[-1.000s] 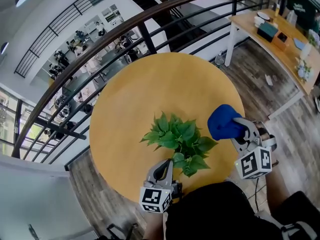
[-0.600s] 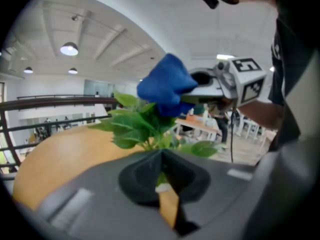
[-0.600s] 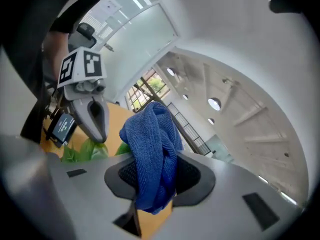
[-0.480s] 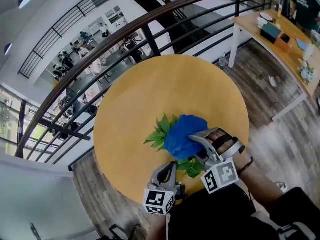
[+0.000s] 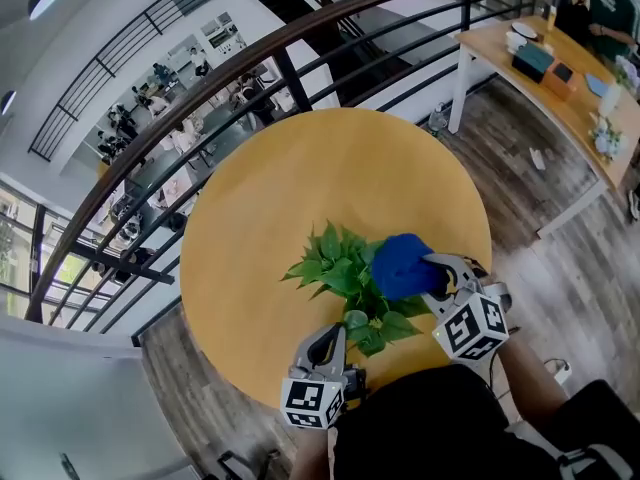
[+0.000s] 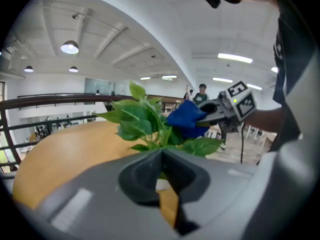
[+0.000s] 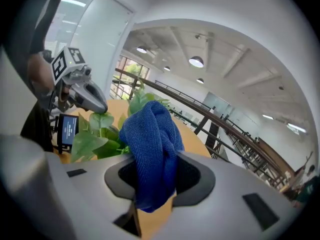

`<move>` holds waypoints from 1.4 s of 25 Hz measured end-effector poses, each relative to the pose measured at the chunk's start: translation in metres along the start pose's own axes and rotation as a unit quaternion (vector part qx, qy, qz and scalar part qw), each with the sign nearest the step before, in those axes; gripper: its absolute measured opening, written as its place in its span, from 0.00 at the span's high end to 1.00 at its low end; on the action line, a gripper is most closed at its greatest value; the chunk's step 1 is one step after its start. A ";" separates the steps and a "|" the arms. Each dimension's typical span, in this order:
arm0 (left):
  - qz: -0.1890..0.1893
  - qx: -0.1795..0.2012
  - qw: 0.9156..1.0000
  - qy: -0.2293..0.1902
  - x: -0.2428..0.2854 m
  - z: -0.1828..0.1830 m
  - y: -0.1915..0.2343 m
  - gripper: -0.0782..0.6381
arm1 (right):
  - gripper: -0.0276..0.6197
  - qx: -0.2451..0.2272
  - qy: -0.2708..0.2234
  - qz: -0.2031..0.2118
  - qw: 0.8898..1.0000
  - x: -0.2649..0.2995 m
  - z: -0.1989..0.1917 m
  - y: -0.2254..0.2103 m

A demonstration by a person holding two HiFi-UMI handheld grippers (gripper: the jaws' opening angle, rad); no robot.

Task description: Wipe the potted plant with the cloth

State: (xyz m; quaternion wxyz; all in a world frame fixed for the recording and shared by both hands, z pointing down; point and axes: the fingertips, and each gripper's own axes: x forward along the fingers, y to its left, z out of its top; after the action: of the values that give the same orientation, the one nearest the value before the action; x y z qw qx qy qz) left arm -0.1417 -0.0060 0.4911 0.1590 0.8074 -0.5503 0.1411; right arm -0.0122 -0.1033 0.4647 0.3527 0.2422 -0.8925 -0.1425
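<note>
At the table's 6 o'clock edge, the left gripper (image 5: 330, 336) has its jaws pressed together and points at the base of the potted plant (image 5: 345, 273); whether it nips the pot cannot be told. The plant stands close to that near rim, toward 5 o'clock on the round table (image 5: 330, 168). The right gripper (image 5: 428, 268), at the plant's 3 o'clock, pinches the blue cloth (image 5: 402, 265), which is bunched against the right-hand leaves. Bare tabletop runs from 9 through 12 to 2 o'clock. Beyond the far rim curves a dark railing (image 5: 300, 40). At 2 o'clock, across wood floor (image 5: 560, 238), stands a second table (image 5: 565, 98).
</note>
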 end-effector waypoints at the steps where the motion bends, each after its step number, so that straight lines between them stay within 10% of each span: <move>1: -0.001 0.000 1.000 0.000 0.000 0.000 -0.001 0.89 | 0.75 0.020 -0.012 -0.008 1.000 -0.004 0.003 -0.008; 6: -0.004 0.003 1.000 -0.001 0.001 0.003 -0.003 0.89 | 0.75 0.066 -0.098 -0.091 0.989 -0.041 0.048 -0.076; 11: -0.001 0.003 1.000 -0.004 0.002 0.004 -0.003 0.89 | 0.75 -0.053 -0.151 -0.142 0.977 -0.054 0.136 -0.101; 18: 0.000 0.001 1.000 -0.002 0.007 0.008 -0.008 0.89 | 0.75 -0.217 -0.081 -0.052 0.971 0.042 0.144 -0.028; 28: 0.001 0.002 1.000 0.000 0.009 0.007 -0.006 0.89 | 0.75 -0.212 -0.010 -0.001 0.977 0.066 0.081 -0.002; 35: -0.006 0.004 1.000 0.002 0.010 0.007 -0.009 0.89 | 0.75 -0.146 -0.100 -0.036 0.984 0.024 0.121 -0.022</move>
State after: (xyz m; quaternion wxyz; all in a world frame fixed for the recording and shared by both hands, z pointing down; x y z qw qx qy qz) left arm -0.1299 -0.0144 0.4879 0.1577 0.8110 -0.5445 0.1445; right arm -0.1048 -0.1246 0.3833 0.2880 0.2048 -0.8837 -0.3071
